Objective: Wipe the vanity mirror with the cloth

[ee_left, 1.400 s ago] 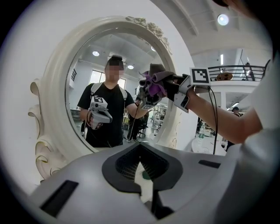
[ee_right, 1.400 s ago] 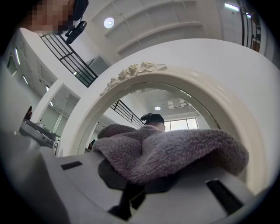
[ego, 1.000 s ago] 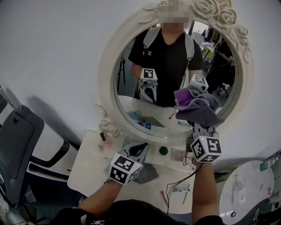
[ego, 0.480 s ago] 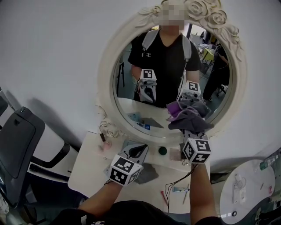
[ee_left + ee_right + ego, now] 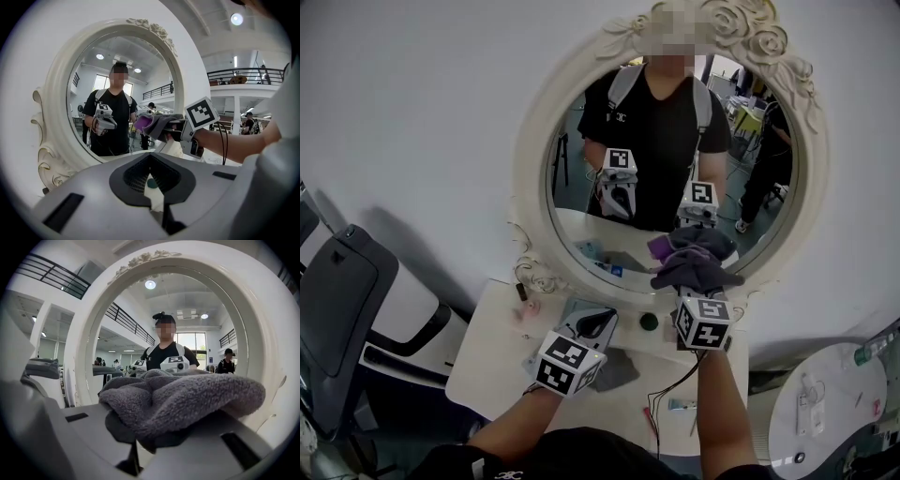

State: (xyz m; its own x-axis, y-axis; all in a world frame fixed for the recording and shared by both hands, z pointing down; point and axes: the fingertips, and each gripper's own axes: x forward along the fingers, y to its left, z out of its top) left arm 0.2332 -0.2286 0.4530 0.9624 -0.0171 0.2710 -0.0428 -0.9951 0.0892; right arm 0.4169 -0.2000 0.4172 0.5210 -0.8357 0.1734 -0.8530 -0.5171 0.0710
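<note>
The round vanity mirror [image 5: 572, 178] in its ornate white frame hangs on the white wall; it also fills the left gripper view [image 5: 93, 70] and the right gripper view [image 5: 117, 324]. A grey and purple cloth [image 5: 698, 262] is bunched against the lower right of the glass, with my right gripper [image 5: 696, 281] shut on it. In the right gripper view the cloth [image 5: 187, 397] spills over the jaws [image 5: 140, 446]. My left gripper [image 5: 598, 323] hovers low over the vanity table, shut and holding nothing. From the left gripper view [image 5: 154, 187] I see the cloth [image 5: 157, 124] touching the glass.
A white vanity table [image 5: 497, 347] stands below the mirror with a small green round object [image 5: 649, 322], a pink item [image 5: 525, 314], a red pen [image 5: 652, 422] and thin cables. A grey chair [image 5: 342, 309] is at the left, a white round stand [image 5: 825, 403] at the right.
My right gripper has carried the cloth down and to the left across the glass, from the right edge to the lower right rim. The left gripper has stayed put.
</note>
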